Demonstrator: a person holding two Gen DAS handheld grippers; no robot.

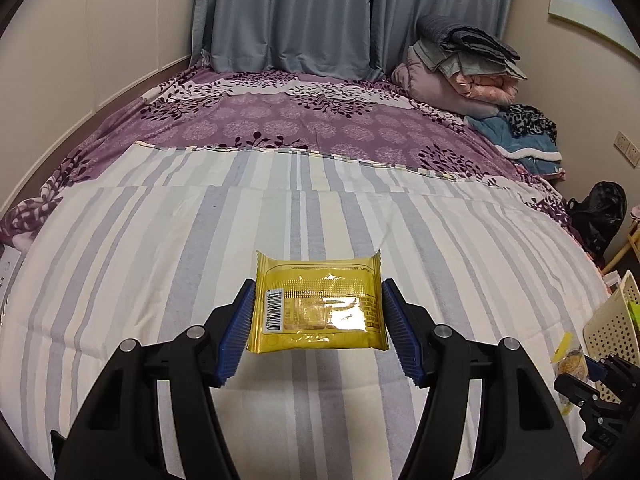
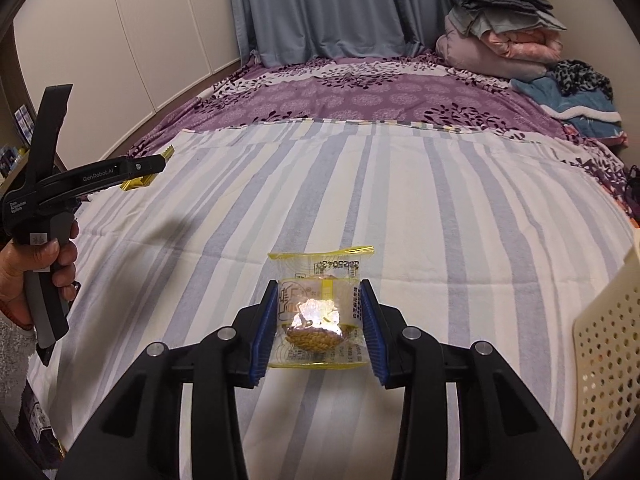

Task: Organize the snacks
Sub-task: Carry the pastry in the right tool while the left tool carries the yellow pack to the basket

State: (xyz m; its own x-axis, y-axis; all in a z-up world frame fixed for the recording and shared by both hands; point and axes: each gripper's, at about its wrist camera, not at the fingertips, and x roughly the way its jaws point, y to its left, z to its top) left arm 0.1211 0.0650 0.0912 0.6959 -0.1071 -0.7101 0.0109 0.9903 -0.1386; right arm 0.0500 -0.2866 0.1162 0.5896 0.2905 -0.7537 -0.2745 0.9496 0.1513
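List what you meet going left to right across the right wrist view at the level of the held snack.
The person's hand on the left tongs' handle → clear yellow-edged snack packet between the right tongs → perforated cream basket at the right edge.

Left claw [image 1: 318, 320]: black arms, blue ribbed pads; yellow foil packet [image 1: 318, 304] with white barcode patch. Right claw [image 2: 320, 326]: same black/blue; clear wrapper [image 2: 320, 312], yellow edges, golden-brown snack inside. Bed sheet [image 1: 160, 260]: white with grey-blue stripes. Upper frame: purple floral bedspread [image 1: 280, 116] with dark leaf print, grey-blue curtain [image 1: 320, 12]. Right edge: cream perforated basket [image 2: 608, 360]. Pink and grey folded blankets [image 1: 460, 64] upper right.
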